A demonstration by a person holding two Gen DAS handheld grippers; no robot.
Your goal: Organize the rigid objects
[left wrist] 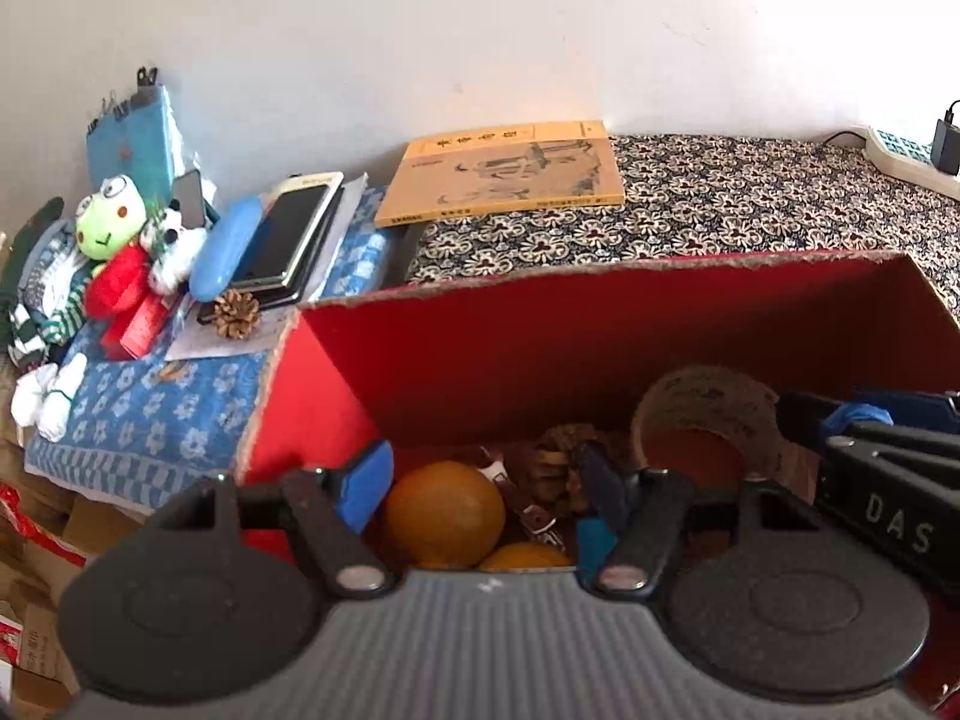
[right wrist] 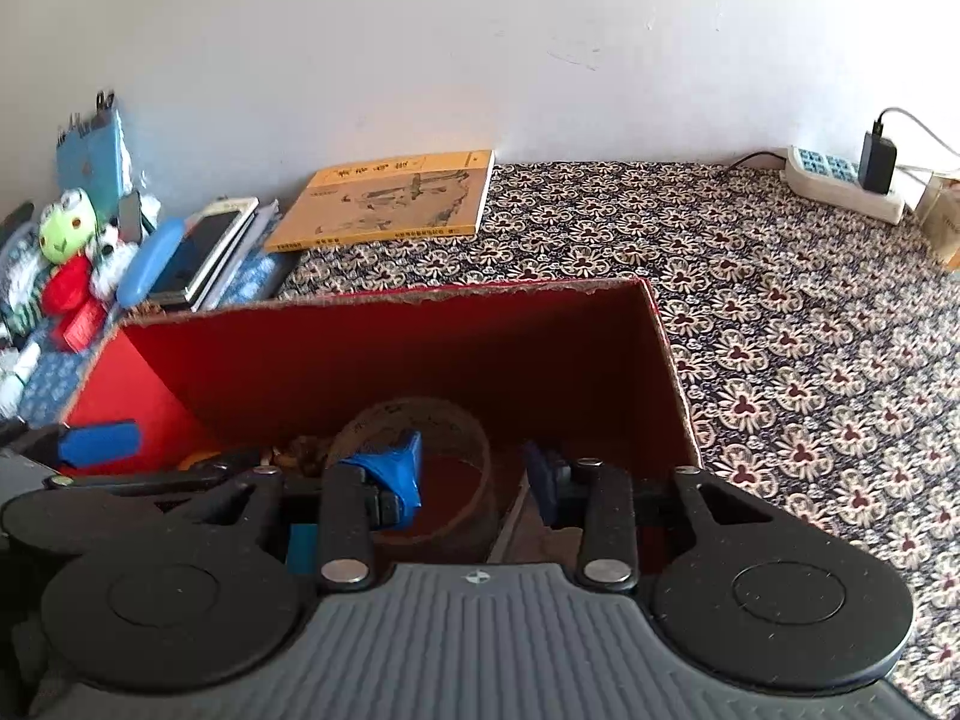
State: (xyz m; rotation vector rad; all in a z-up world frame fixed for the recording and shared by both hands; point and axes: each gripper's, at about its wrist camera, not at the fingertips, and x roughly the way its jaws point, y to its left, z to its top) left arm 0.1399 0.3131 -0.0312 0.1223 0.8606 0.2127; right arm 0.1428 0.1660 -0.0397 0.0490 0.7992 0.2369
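Observation:
A red cardboard box (left wrist: pixel 540 348) (right wrist: pixel 384 354) stands on the patterned cloth. Inside lie two oranges (left wrist: pixel 444 513), a pine cone (left wrist: pixel 558 456), a roll of brown tape (left wrist: pixel 708 414) (right wrist: pixel 444 438) and other small items. My left gripper (left wrist: pixel 480 480) is open and empty over the box's left half, above the oranges. My right gripper (right wrist: pixel 477 474) is open and empty over the tape roll; it also shows at the right in the left wrist view (left wrist: pixel 864 420). A loose pine cone (left wrist: pixel 237 313) lies outside the box, to its left.
On the blue cloth at left sit a frog plush (left wrist: pixel 111 222), a blue case (left wrist: pixel 225 252), stacked phones (left wrist: pixel 294 240) and a blue notebook (left wrist: pixel 132 144). A yellow book (left wrist: pixel 504 171) (right wrist: pixel 384 201) lies by the wall. A power strip (right wrist: pixel 840 180) sits at far right.

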